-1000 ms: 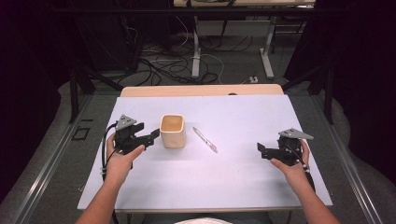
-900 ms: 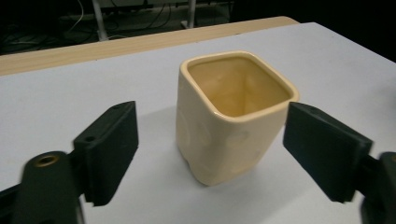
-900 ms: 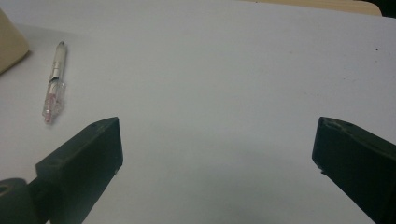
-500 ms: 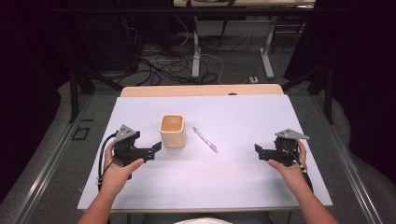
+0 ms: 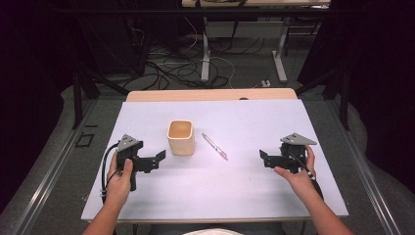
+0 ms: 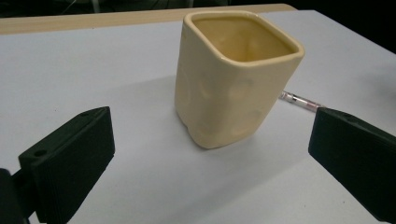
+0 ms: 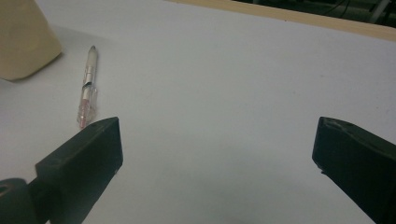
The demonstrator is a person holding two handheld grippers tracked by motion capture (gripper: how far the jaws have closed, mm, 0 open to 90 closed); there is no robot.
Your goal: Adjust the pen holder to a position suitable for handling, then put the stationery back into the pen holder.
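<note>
A cream, square-sided ceramic cup point(image 5: 181, 137) stands upright and empty on the white table point(image 5: 215, 196). A clear pen point(image 5: 215, 146) lies just to its right. My left gripper point(image 5: 154, 160) sits low, left of and nearer than the cup. Its jaws have just been opening and now stand open; in the left gripper view the cup point(image 6: 233, 79) is ahead of them, untouched, with the pen point(image 6: 301, 100) poking out behind it. My right gripper point(image 5: 264, 159) rests open at the right of the table. In the right gripper view the pen point(image 7: 88, 88) lies ahead to its left beside the cup's corner point(image 7: 23, 37).
A bare wooden strip point(image 5: 210, 94) runs along the table's far edge. Beyond it are cables on the floor and the legs of another table point(image 5: 204, 54). Both forearms come in from the near edge.
The left hand and gripper have drawn back from beside the cup towards the near edge, and the jaws have spread. The right gripper has hardly moved. Cup and pen stay put.
</note>
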